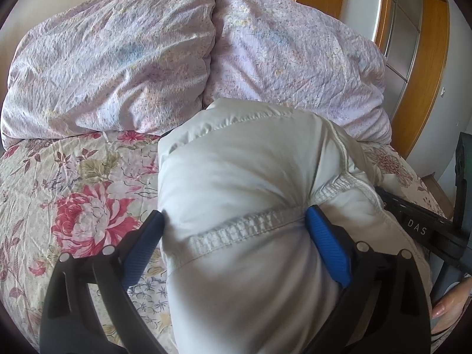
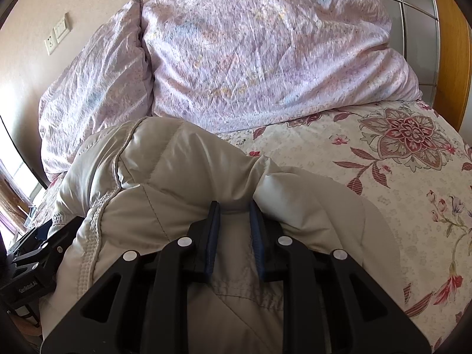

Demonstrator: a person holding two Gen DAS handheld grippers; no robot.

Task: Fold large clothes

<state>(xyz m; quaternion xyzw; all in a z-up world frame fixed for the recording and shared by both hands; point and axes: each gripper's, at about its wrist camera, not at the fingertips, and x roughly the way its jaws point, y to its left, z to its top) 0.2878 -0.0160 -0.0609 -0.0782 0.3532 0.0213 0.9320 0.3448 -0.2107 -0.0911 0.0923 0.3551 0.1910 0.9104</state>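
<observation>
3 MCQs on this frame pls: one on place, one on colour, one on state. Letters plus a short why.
1. Where does the puffy jacket lie?
A. on the floral bedspread
B. on a wooden floor
C. in a basket

2. What colour are the left claw pads?
A. red
B. blue
C. yellow

3. How does the right claw stand?
A. wide open above the bed
B. nipped on a fold of the jacket
C. holding a pillow

Key: 1 A, floral cover shows around the jacket. 2 B, both ribbed pads are blue. 3 B, pale fabric is pinched between its narrow pads.
</observation>
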